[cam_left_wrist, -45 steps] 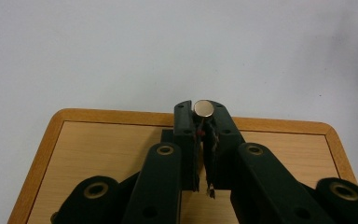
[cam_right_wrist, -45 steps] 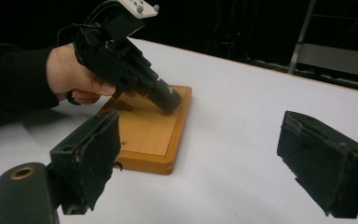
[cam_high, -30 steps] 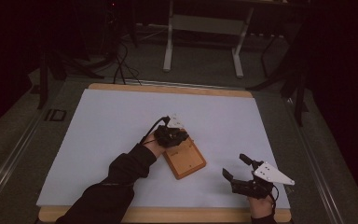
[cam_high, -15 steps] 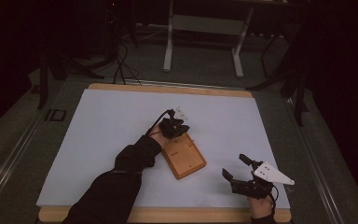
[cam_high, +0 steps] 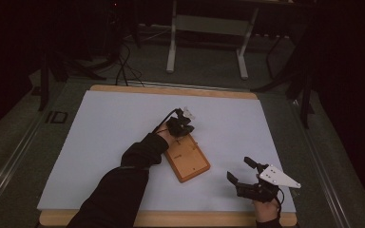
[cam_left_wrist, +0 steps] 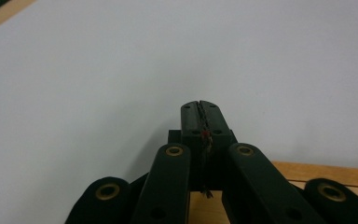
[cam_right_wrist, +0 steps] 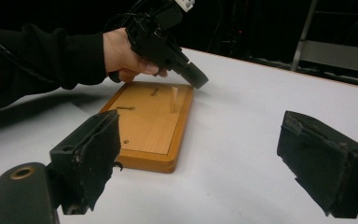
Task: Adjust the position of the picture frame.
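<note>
Overhead, left tongs shut above wooden board.

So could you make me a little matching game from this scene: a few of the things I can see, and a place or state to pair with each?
Things:
1. left gripper
2. right gripper
3. wooden board
4. white sheet

Places or states:
A. covers most of the tabletop
B. jaws pressed together, over the board's far end
C. jaws spread wide, near the table's front edge
D. lies flat on the sheet, with a small peg standing on it

Pairs: 1-B, 2-C, 3-D, 4-A
</note>
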`<control>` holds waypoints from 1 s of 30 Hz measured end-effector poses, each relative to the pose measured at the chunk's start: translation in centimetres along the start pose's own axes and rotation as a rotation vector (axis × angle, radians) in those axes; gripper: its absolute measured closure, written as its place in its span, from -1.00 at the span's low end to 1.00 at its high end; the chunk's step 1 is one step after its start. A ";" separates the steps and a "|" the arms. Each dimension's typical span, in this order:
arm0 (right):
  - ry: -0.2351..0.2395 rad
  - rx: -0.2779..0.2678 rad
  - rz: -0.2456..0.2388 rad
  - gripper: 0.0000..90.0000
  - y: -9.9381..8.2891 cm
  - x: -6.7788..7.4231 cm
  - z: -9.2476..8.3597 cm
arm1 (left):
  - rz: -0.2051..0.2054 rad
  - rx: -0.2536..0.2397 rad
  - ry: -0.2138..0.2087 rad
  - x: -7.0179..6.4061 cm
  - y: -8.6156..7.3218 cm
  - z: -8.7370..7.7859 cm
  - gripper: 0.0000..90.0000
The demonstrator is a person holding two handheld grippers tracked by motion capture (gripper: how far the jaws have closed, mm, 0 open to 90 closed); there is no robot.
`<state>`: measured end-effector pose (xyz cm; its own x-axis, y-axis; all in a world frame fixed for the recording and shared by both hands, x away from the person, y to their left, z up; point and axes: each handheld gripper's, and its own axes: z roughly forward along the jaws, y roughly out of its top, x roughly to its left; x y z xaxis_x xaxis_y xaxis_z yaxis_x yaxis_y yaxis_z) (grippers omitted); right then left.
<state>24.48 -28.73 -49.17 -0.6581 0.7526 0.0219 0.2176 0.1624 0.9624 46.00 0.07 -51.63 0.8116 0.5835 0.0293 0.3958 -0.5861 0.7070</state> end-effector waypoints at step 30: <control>-0.003 0.002 -0.006 -0.71 0.0 0.1 0.1 | 0.030 0.041 -0.030 0.4 -1.8 -2.0 1.00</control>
<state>24.50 -28.60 -49.19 -0.6571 0.7537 0.0150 0.2149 0.1682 0.9620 44.80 2.49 -51.48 0.8355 0.5488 0.0282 0.3883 -0.6259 0.6763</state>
